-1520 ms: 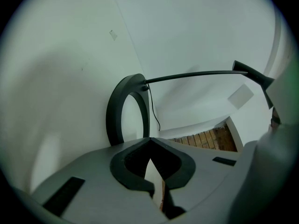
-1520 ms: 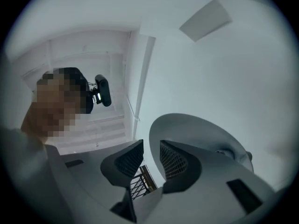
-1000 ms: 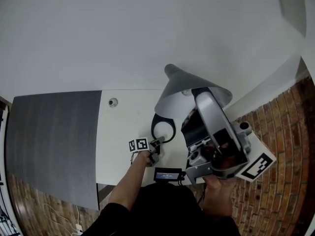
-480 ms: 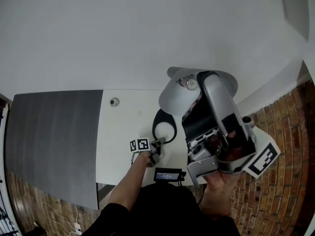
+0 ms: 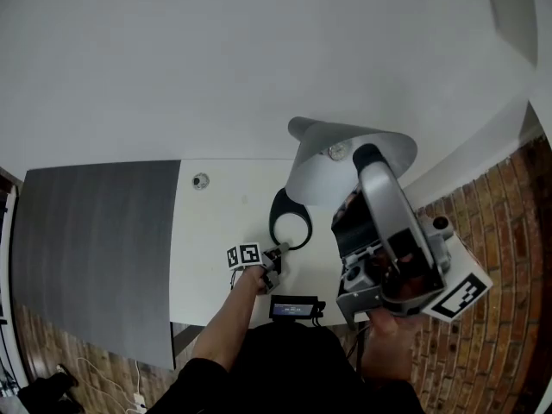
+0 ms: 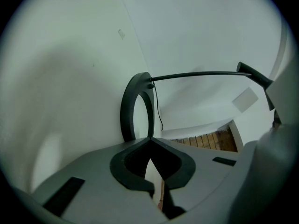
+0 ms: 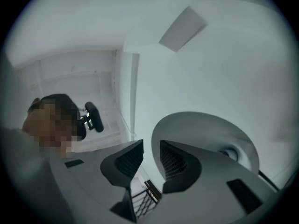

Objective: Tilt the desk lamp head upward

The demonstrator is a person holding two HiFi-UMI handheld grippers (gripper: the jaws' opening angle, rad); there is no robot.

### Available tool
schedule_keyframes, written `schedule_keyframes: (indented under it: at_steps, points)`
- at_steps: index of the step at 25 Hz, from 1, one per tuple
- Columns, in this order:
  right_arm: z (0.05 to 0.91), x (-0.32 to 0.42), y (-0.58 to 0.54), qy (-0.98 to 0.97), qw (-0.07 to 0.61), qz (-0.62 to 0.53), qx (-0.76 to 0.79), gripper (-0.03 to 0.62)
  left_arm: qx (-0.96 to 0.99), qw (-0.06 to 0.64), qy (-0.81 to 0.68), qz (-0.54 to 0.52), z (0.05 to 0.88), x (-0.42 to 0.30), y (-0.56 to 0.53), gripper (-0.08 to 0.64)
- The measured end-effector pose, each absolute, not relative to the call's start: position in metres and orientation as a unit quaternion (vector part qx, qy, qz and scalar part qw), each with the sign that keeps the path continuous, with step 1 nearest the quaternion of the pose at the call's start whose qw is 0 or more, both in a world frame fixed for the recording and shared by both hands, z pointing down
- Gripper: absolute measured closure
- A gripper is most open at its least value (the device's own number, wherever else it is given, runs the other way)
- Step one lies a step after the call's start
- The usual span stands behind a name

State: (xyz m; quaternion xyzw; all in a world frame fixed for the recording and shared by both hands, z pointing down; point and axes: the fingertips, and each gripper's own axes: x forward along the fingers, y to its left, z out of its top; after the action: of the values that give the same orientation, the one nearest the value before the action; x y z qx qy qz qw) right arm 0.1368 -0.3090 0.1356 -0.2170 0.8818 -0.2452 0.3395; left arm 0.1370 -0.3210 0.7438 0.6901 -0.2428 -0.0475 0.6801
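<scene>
The grey lamp head [image 5: 332, 166] hangs over the back right part of the white desk [image 5: 216, 231]. It is tipped so that its open mouth faces up toward the person, and the bulb [image 7: 229, 153] shows inside it. Below it the black ring base [image 5: 289, 220] lies flat on the desk. A thin dark arm [image 6: 201, 73] reaches from the ring toward the head, and a cord [image 6: 159, 111] trails down beside it.

The right gripper [image 7: 152, 143] is raised and pointing upward at the rim of the lamp head. Its fingers stand only a little apart, with the rim running into the gap between them. One finger lies across the mouth of the head and the other stays outside. A strip of pale wall shows between that outer finger and the rim, so the fingers do not look pinched on it.

The left gripper [image 6: 149, 139] is low over the desk, just in front of the ring base. Its fingers are closed tip to tip and hold nothing. They sit right at the ring's near edge, though I cannot tell whether they touch it.

A dark grey panel [image 5: 95, 248] covers the left part of the desk, and a brick floor [image 5: 500, 222] shows to the right.
</scene>
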Motion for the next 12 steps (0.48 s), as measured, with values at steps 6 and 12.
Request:
schedule_keyframes:
  at_steps: [6, 12]
  points:
    - [0.308, 0.154, -0.298, 0.932, 0.095, -0.197, -0.289, 0.479, 0.688, 0.68, -0.249, -0.051, 0.743, 0.132, -0.323, 0.549]
    - [0.644, 0.236, -0.348, 0.809, -0.135, -0.365, -0.441, 0.451, 0.678, 0.677, -0.278, -0.073, 0.743, 0.123, -0.329, 0.548]
